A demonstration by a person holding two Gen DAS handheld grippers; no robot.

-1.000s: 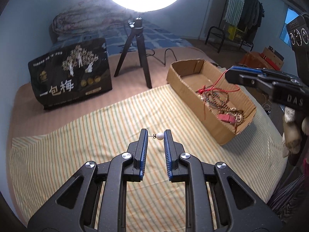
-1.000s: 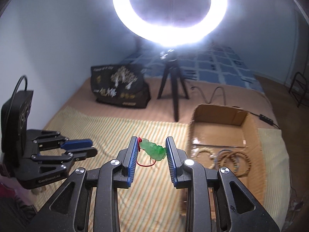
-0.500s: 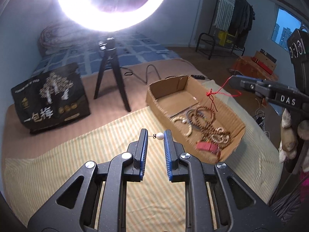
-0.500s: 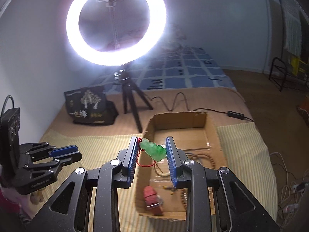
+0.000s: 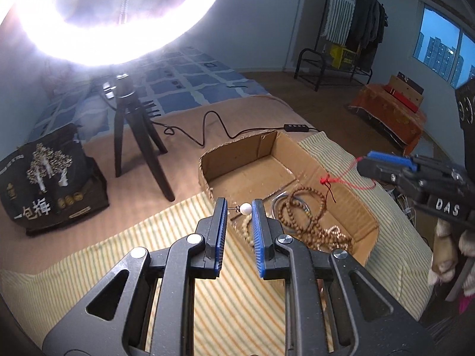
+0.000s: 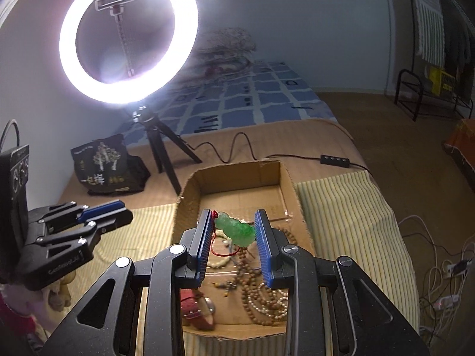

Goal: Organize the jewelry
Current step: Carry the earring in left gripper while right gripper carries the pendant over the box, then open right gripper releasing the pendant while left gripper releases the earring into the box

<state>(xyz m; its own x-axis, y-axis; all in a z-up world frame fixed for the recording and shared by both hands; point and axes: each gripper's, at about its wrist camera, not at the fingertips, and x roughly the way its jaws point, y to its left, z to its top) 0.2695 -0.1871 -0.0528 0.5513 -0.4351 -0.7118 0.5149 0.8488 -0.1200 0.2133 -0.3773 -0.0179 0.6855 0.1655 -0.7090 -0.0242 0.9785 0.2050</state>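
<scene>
The left gripper [image 5: 240,209] pinched a small pearl earring [image 5: 245,208] at its fingertips, a round white bead on a thin metal post, held over the near left wall of the cardboard box [image 5: 237,160]. The right gripper [image 6: 234,227] was closed on a green jade pendant [image 6: 236,229], a lumpy translucent carving tied to a red cord [image 6: 221,252] that looped down beneath it; it hung above the middle of the box. Inside the box lay brown wooden bead strands [image 6: 255,293], a pale pearl string [image 6: 274,299] and a red-strapped watch [image 6: 197,311] at the near corner. The box sat on a yellow striped cloth [image 6: 341,207] spread over the bed. Beyond stood a lit ring light [image 6: 128,37] on a black tripod [image 6: 161,145], with a black printed bag [image 6: 105,166] to its left.
</scene>
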